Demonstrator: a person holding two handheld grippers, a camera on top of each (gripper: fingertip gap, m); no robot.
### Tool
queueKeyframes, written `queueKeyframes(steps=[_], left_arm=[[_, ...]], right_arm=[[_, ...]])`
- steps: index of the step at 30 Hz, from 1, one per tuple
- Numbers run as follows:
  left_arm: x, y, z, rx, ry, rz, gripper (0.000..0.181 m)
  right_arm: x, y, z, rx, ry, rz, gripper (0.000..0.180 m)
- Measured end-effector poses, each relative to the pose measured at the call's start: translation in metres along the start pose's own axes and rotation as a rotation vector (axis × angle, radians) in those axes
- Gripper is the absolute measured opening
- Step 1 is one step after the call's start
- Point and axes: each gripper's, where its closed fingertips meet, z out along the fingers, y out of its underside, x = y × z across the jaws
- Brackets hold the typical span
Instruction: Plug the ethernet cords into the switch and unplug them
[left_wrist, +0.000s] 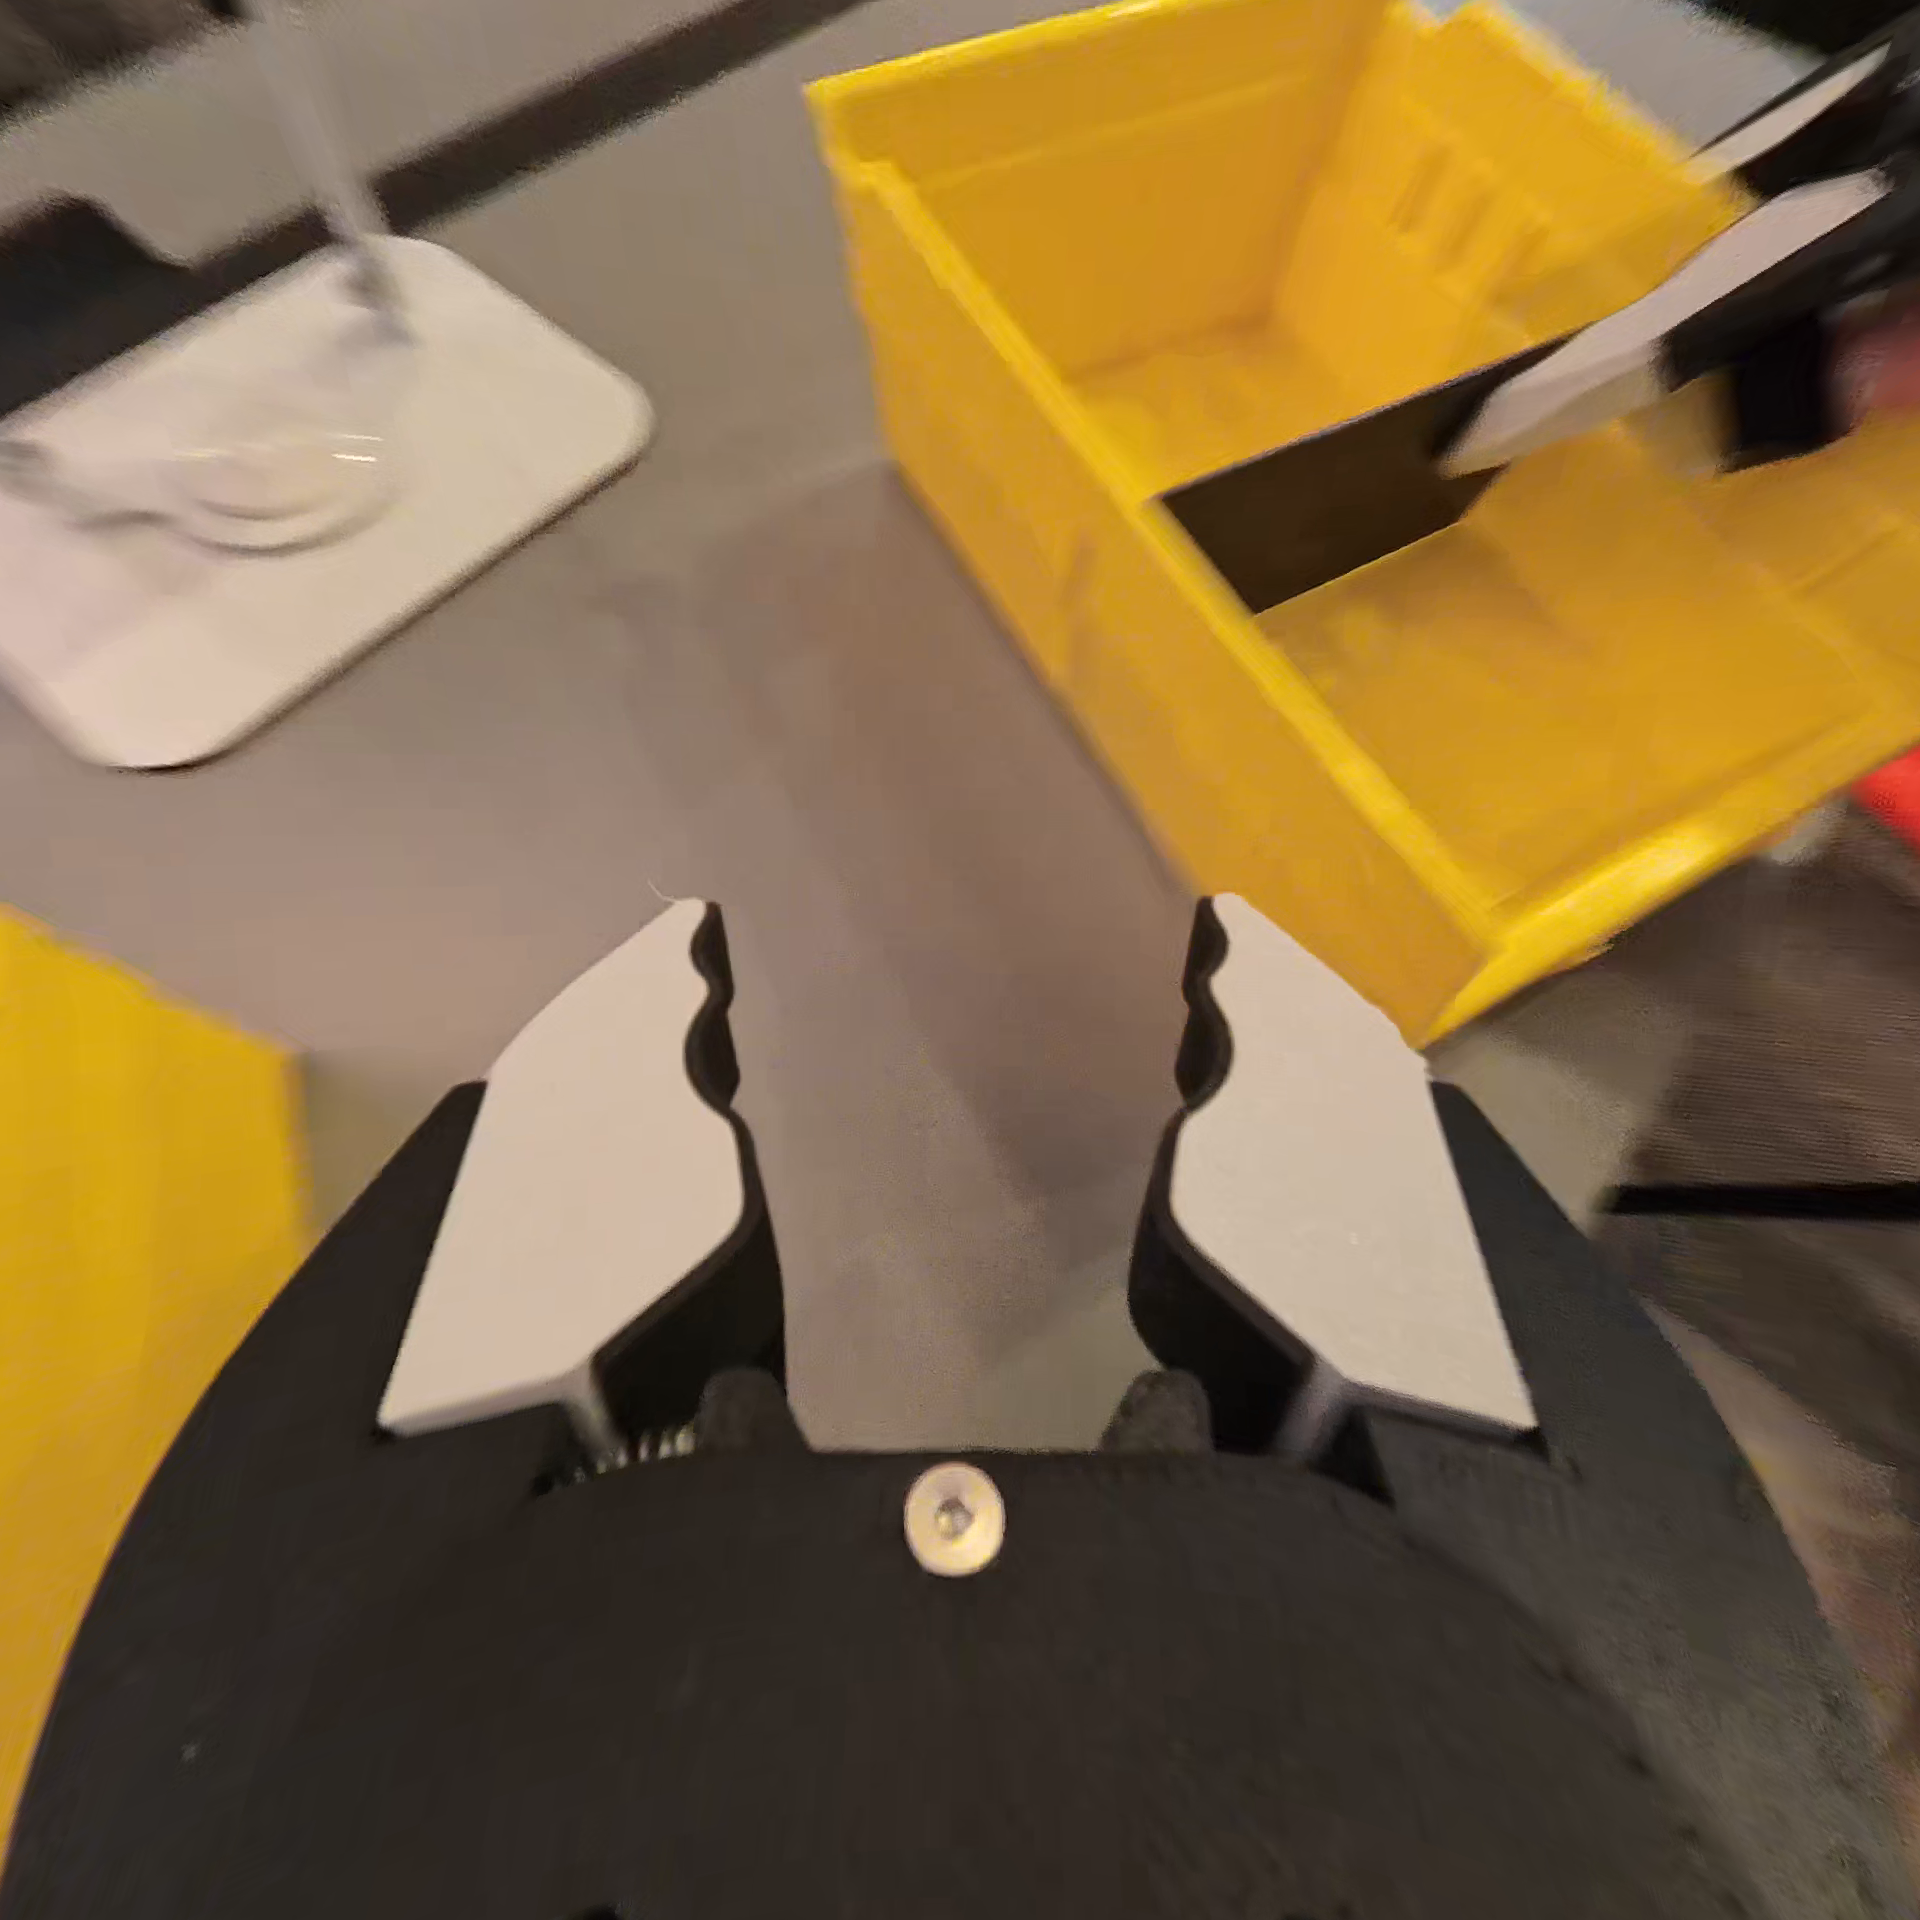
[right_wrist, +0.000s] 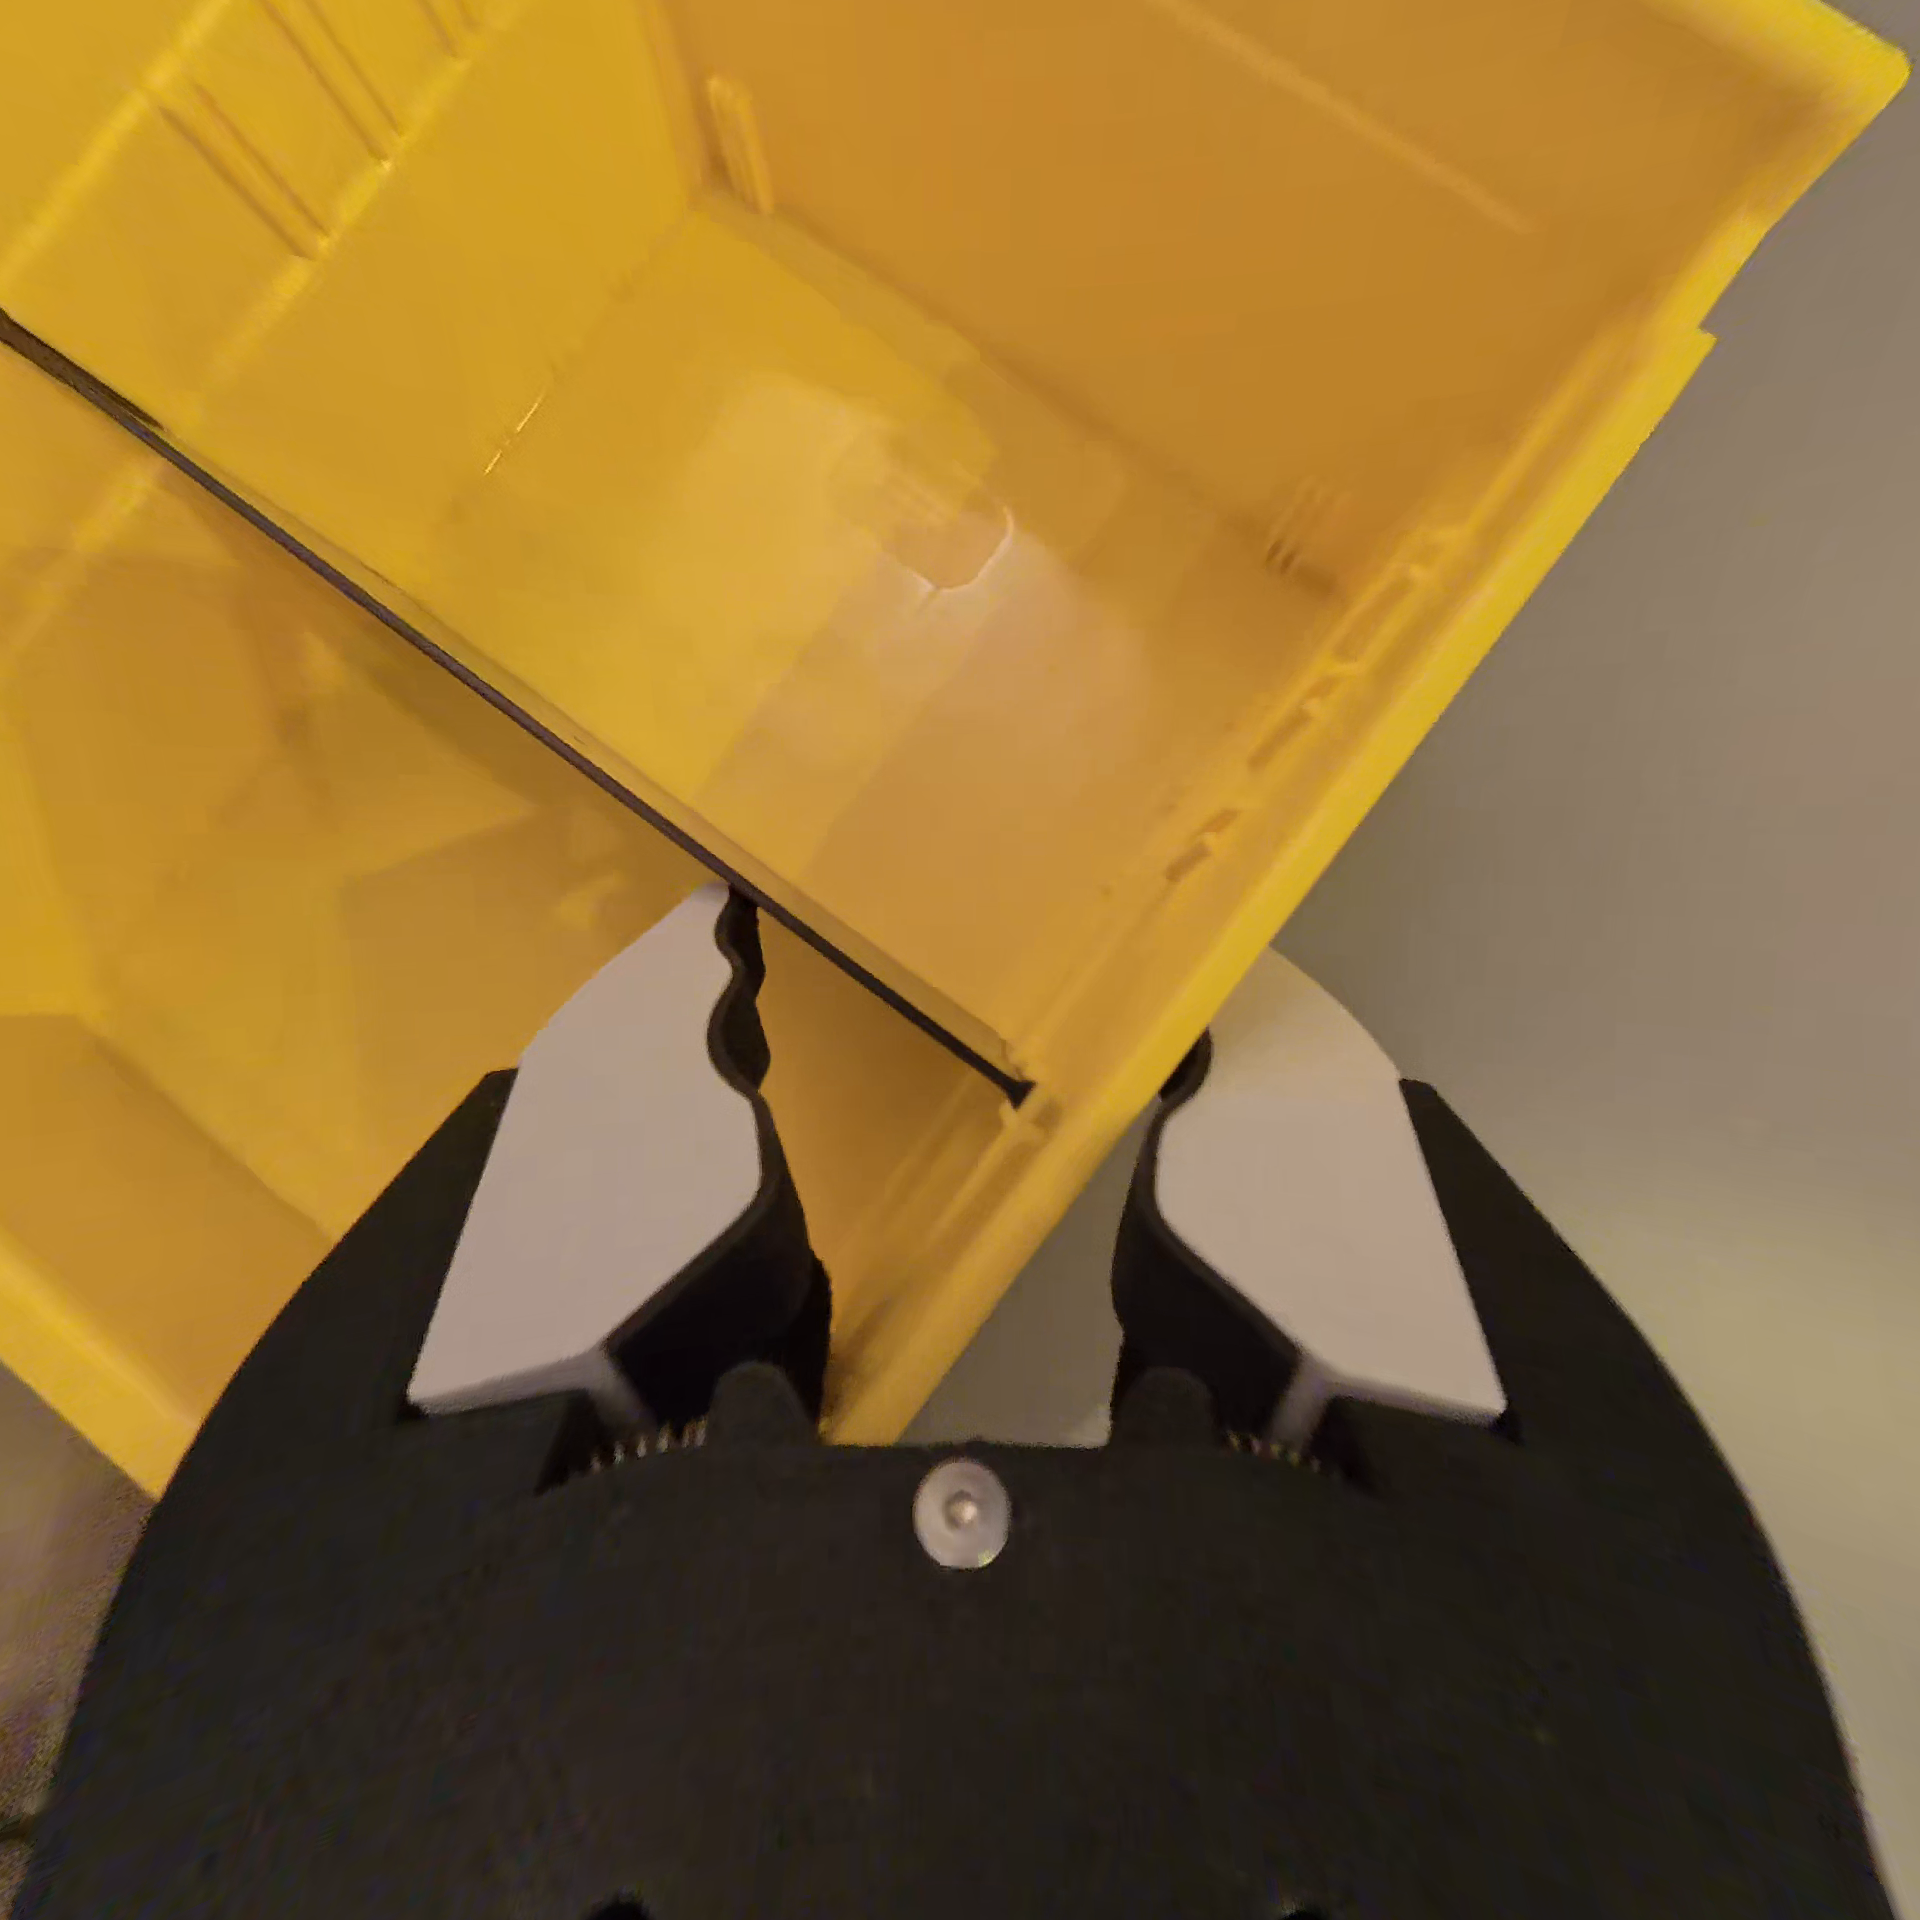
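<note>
No ethernet cord or switch shows in either view. My left gripper (left_wrist: 956, 914) is open and empty above the grey table (left_wrist: 727, 748). A yellow bin (left_wrist: 1039, 436) with a black divider (left_wrist: 1320, 520) stands ahead to the right. My right gripper (right_wrist: 966, 935) is open and straddles the bin's side wall (right_wrist: 1039, 1174), with the left finger (right_wrist: 623, 1122) inside the bin by the divider (right_wrist: 582, 748) and the right finger (right_wrist: 1309, 1195) outside. The bin (right_wrist: 1247, 260) looks empty. The right gripper also shows in the left wrist view (left_wrist: 1590, 312), reaching in from the upper right.
A white base plate (left_wrist: 499, 582) carrying a clear stand sits on the table at the left. Another yellow object (left_wrist: 125, 1195) lies at the left edge. Dark floor (left_wrist: 1766, 1091) shows past the table edge on the right, with something red (left_wrist: 1896, 810) there.
</note>
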Motion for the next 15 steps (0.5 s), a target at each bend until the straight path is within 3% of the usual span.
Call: queueKeyframes(steps=[1,7,10,15], left_arm=[[-0.019,0.007,-0.005,-0.014,-0.076,0.028,0.085],[-0.088,0.064,-0.009,-0.109,-0.217,-0.02,0.086],[-0.106,0.084,0.0,-0.138,-0.265,-0.083,0.101],[-0.144,0.081,0.003,-0.089,-0.368,-0.11,0.106]], right_arm=[[0.007,-0.004,0.002,-0.006,0.003,-0.013,0.071],[0.067,-0.015,0.008,-0.087,0.056,-0.148,0.067],[0.094,-0.022,0.008,-0.098,0.105,-0.298,0.071],[0.125,-0.021,0.008,-0.184,0.135,-0.452,0.068]])
